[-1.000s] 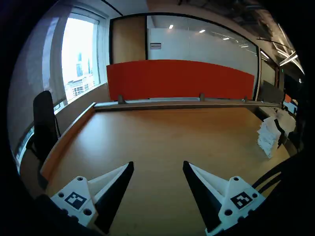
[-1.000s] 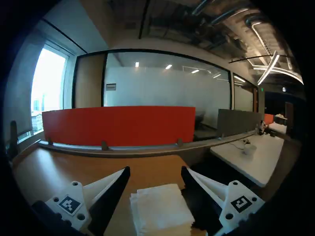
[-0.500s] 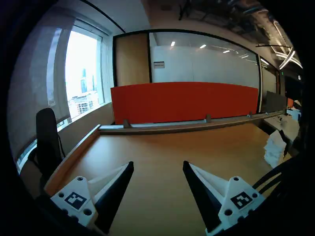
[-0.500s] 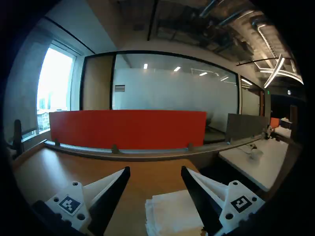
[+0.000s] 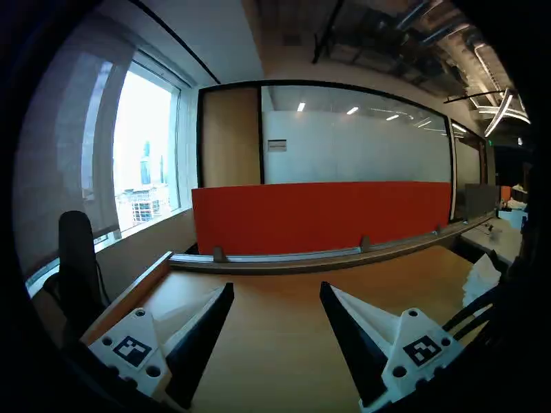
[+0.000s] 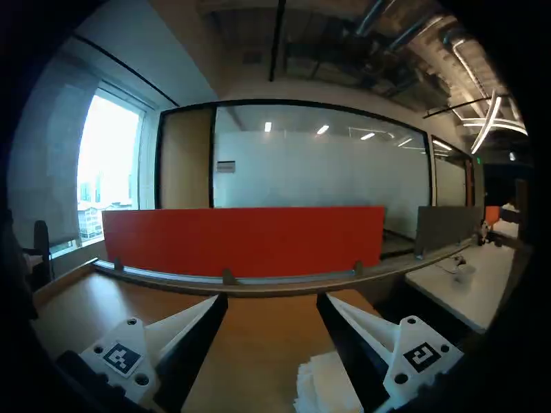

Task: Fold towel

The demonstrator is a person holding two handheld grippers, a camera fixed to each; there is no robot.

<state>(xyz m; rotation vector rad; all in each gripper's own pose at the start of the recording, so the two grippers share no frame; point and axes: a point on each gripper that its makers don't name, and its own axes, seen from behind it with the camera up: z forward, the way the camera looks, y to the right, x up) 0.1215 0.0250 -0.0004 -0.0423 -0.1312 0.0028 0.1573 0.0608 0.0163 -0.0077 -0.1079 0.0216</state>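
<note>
Left tool (image 5: 275,323) and right tool (image 6: 272,330): we see both wide, empty. Folded towel (image 6: 320,385) by right tool's right finger on wood desk (image 6: 262,344); red divider (image 6: 241,241) ahead. Wall sign (image 6: 226,166) unreadable.

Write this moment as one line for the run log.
left gripper: open, empty | right gripper: open, empty | towel: folded, on desk, not gripped

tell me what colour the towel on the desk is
The towel is white; it shows best in the right gripper view.
</note>
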